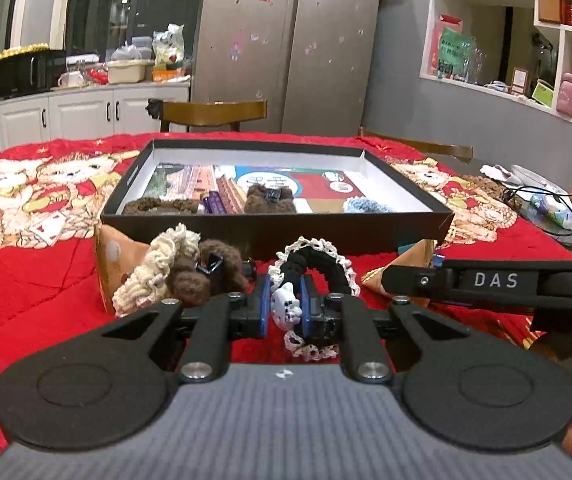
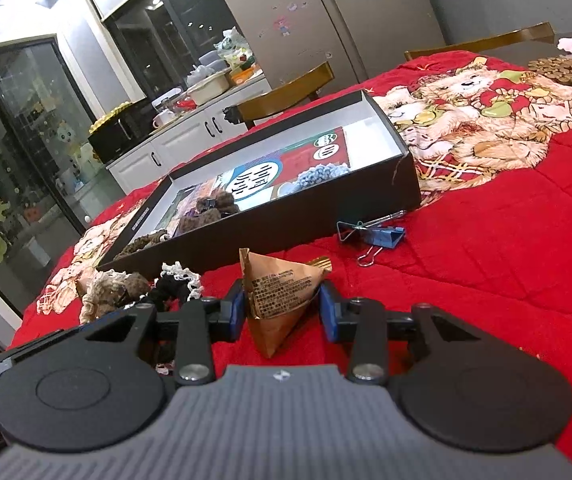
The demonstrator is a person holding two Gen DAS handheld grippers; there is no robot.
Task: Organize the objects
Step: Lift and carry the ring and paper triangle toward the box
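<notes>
My left gripper (image 1: 285,307) is shut on a black scrunchie with white lace trim (image 1: 318,262), pinching its white cat charm (image 1: 286,306) between the blue pads. My right gripper (image 2: 282,310) is shut on a brown triangular paper packet (image 2: 278,300), just above the red cloth. A black shallow box (image 1: 278,228) lies ahead; it also shows in the right wrist view (image 2: 286,216). It holds brown and blue knitted hair pieces. A cream scrunchie (image 1: 154,272) and a brown fuzzy hair clip (image 1: 210,268) lie left of my left gripper.
A blue binder clip (image 2: 382,236) lies on the red bear-print cloth (image 2: 506,240) right of the box front. Another brown packet (image 1: 116,260) sits behind the cream scrunchie. Wooden chairs (image 1: 214,114) stand beyond the table. Cables and clutter (image 1: 558,204) lie at the table's right.
</notes>
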